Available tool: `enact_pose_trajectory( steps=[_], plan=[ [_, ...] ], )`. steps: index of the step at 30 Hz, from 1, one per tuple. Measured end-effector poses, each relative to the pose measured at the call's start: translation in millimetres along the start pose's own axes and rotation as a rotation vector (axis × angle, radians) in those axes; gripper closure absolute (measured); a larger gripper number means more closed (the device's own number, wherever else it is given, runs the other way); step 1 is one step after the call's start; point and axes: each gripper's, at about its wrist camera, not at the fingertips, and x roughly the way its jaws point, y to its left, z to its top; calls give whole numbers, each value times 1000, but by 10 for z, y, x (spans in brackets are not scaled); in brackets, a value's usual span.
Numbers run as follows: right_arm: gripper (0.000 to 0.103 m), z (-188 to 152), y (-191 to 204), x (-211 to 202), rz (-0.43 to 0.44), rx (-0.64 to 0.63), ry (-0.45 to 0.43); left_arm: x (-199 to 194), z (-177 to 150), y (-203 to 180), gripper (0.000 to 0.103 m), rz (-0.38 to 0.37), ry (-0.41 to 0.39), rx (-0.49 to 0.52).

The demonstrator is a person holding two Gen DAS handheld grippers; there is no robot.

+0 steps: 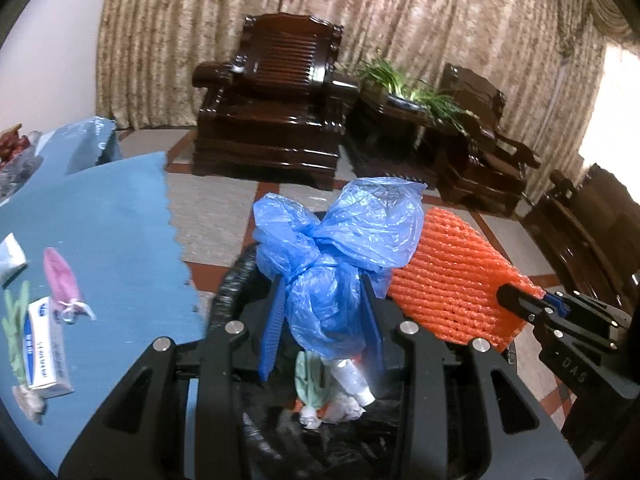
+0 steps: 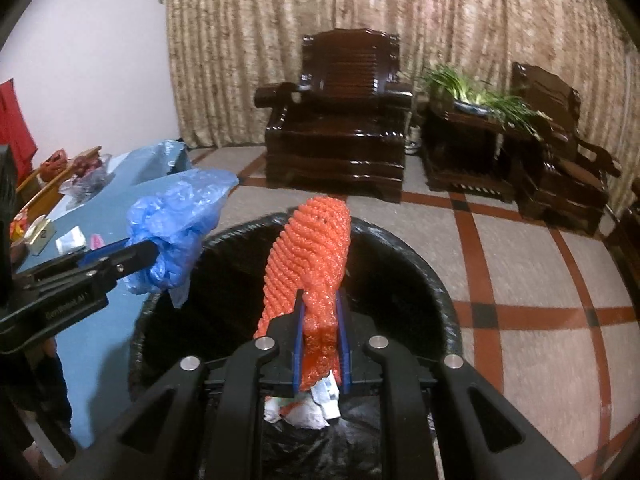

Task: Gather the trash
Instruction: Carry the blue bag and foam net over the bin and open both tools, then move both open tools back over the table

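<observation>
My left gripper is shut on a crumpled blue plastic bag and holds it over the black-lined trash bin. My right gripper is shut on an orange foam net sleeve above the same bin. The right gripper also shows at the right of the left wrist view, gripping the orange net. The left gripper with the blue bag shows at the left of the right wrist view. Trash lies in the bin: a white tube and crumpled paper.
A blue-covered table stands left of the bin with a small box, a pink wrapper and green scraps. Dark wooden armchairs and a potted plant stand before a curtain. The floor is tiled.
</observation>
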Motion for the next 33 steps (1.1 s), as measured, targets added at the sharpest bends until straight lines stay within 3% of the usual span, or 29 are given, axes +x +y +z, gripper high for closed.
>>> enact_pose_trajectory(
  steps=[3, 7, 9, 11, 12, 14, 17, 33],
  plan=[
    [88, -32, -76, 47, -18, 4, 13, 125, -14, -76, 64, -35, 24, 6],
    [82, -93, -141, 88, -38, 7, 29, 159, -26, -79, 46, -51, 27, 8],
    [72, -117, -162, 97, -48, 10, 33, 144, -16, -69, 39, -44, 22, 6],
    [53, -129, -174, 93, -55, 19, 33, 107, -9, -35, 32, -39, 18, 3],
    [49, -130, -173, 95, -55, 21, 32, 87, 19, -19, 31, -30, 14, 0],
    [23, -126, -144, 82, -57, 26, 29, 19, 28, 48, 26, -17, 4, -8],
    [9, -99, -50, 40, -40, 26, 7, -136, 32, 187, 16, 25, -17, -21],
    [6, 122, 1239, 16, 193, -136, -52, -1215, -222, 1505, 11, 329, -99, -189]
  ],
)
